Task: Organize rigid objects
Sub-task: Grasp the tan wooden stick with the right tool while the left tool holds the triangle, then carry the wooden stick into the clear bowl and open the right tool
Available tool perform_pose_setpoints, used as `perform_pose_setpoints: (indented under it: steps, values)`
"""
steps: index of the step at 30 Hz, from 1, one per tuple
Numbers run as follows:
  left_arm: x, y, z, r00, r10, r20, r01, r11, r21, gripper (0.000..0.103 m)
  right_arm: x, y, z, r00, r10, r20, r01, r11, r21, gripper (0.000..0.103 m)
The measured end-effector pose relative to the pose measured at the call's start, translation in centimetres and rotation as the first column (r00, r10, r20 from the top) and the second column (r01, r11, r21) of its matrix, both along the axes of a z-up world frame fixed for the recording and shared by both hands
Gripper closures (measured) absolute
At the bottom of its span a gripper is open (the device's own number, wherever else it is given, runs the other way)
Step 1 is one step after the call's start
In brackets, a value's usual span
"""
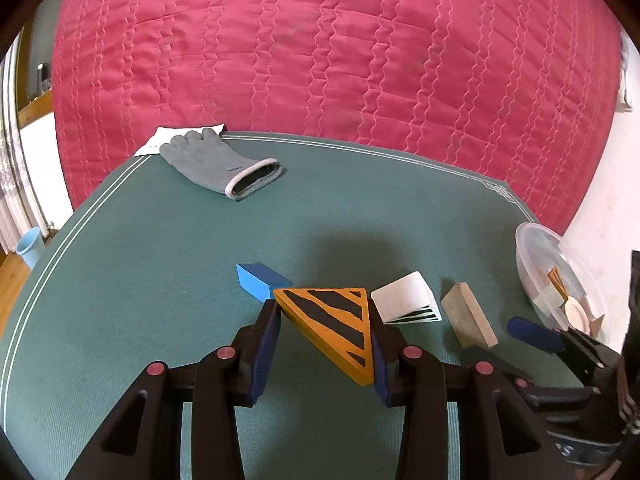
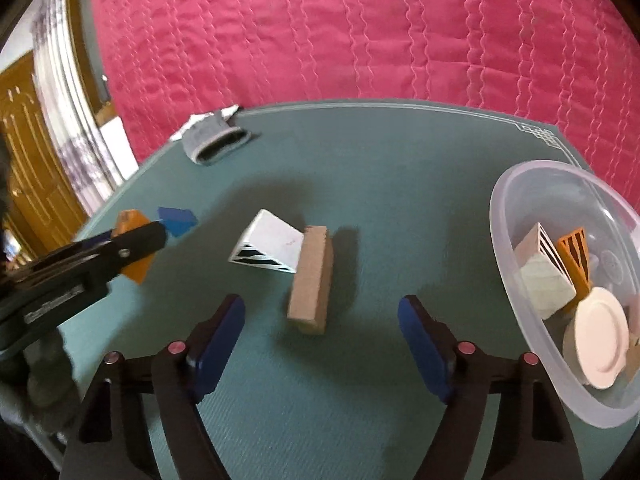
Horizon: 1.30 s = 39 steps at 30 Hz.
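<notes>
My left gripper [image 1: 324,320] is shut on an orange wedge with black stripes [image 1: 332,320], held just above the green table. A blue block [image 1: 262,280] lies behind it, a white striped wedge [image 1: 408,298] and a tan wooden block [image 1: 470,320] to its right. My right gripper [image 2: 322,336] is open and empty, with the tan block [image 2: 312,278] lying just ahead between its fingers. The white wedge [image 2: 270,248] lies left of that block. The left gripper [image 2: 136,240] with the orange wedge [image 2: 138,266] shows at the far left. A clear plastic bowl [image 2: 520,280] at the right holds several blocks.
A grey glove [image 1: 218,164] lies on white paper at the table's far left edge. A pink quilted cover [image 1: 340,52] hangs behind the table. The bowl [image 1: 532,248] sits at the table's right edge. A light blue cup [image 1: 30,246] stands on the floor at left.
</notes>
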<state>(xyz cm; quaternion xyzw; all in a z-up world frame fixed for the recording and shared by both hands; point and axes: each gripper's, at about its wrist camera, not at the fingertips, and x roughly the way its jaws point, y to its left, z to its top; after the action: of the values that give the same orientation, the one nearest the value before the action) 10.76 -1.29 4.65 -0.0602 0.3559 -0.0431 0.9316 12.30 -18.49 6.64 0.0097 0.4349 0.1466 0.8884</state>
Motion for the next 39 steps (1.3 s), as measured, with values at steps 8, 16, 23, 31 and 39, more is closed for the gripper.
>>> perform_pose_setpoints:
  steps: [8,16,23,31,39]
  values:
    - [0.1,0.1,-0.2,1.0,-0.001,-0.009,0.001,1.0,-0.004,0.06,1.2,1.4,-0.5,1.0,0.017,-0.023,-0.019,0.996,-0.082,0.059]
    - [0.1,-0.1,-0.3,1.0,0.001,-0.012,-0.001,1.0,-0.008,0.06,1.5,1.7,-0.3,1.0,0.016,-0.014,-0.017,0.997,-0.071,0.088]
    - [-0.1,-0.3,-0.1,1.0,-0.006,-0.007,0.006,1.0,-0.009,0.06,0.4,1.3,0.2,1.0,0.009,0.008,-0.009,0.999,-0.04,0.089]
    - [-0.3,-0.4,0.0,1.0,-0.013,0.0,0.013,1.0,-0.014,0.06,-1.4,-0.3,1.6,0.998,-0.041,0.041,0.041,0.999,0.017,0.089]
    - [-0.6,-1.3,0.4,0.999,-0.039,0.007,0.04,0.999,-0.013,0.06,-2.8,-3.3,3.6,0.987,-0.139,0.083,0.133,0.988,0.074,0.089]
